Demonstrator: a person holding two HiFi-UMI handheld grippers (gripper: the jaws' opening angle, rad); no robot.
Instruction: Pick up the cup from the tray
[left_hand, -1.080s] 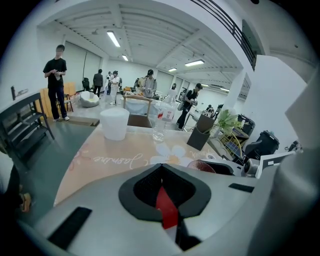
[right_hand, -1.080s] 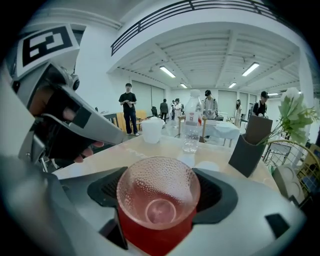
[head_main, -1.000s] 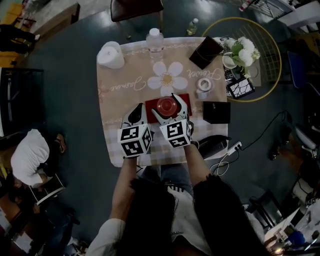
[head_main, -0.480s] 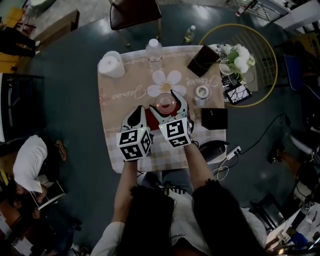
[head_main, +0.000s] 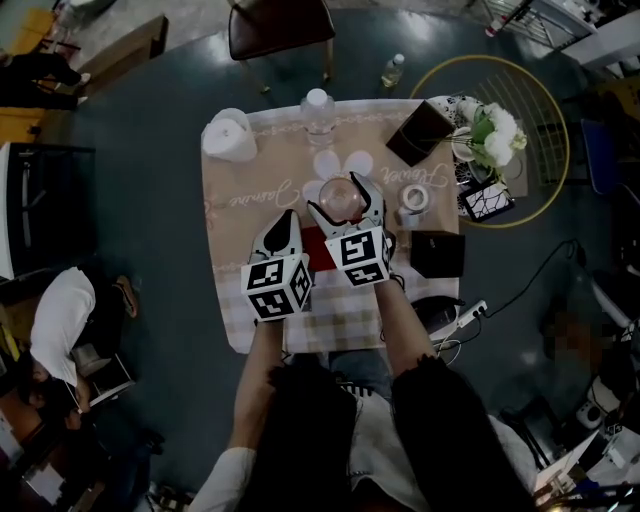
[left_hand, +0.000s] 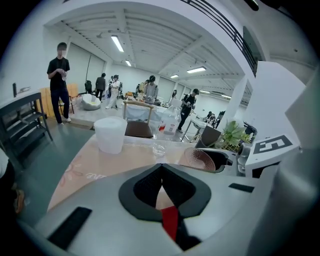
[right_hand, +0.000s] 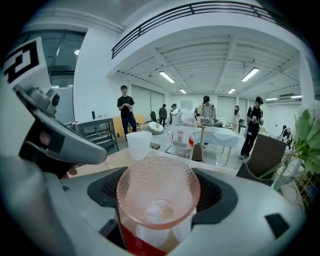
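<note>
The cup (head_main: 341, 196) is clear pinkish dimpled glass (right_hand: 157, 192). It sits between the jaws of my right gripper (head_main: 345, 203), which is shut on it and holds it above the table, just beyond the far edge of the red tray (head_main: 318, 247). In the right gripper view the dark pads (right_hand: 216, 194) press on both sides of the cup, with the tray (right_hand: 137, 246) below. My left gripper (head_main: 288, 222) hovers at the tray's left end, shut with nothing in it (left_hand: 161, 172). From there the cup (left_hand: 201, 159) shows to the right.
On the flower-print table (head_main: 250, 210) stand a white paper roll (head_main: 229, 137), a water bottle (head_main: 318, 108), a tape roll (head_main: 412, 197), a black box (head_main: 437, 253) and a dark notebook (head_main: 419, 132). Flowers (head_main: 495, 130) sit at the far right, a chair (head_main: 280, 25) beyond the table.
The cup stood on the red tray inside the right gripper's jaws; now the right gripper has carried it up and away from me, off the tray. The left gripper barely moved.
</note>
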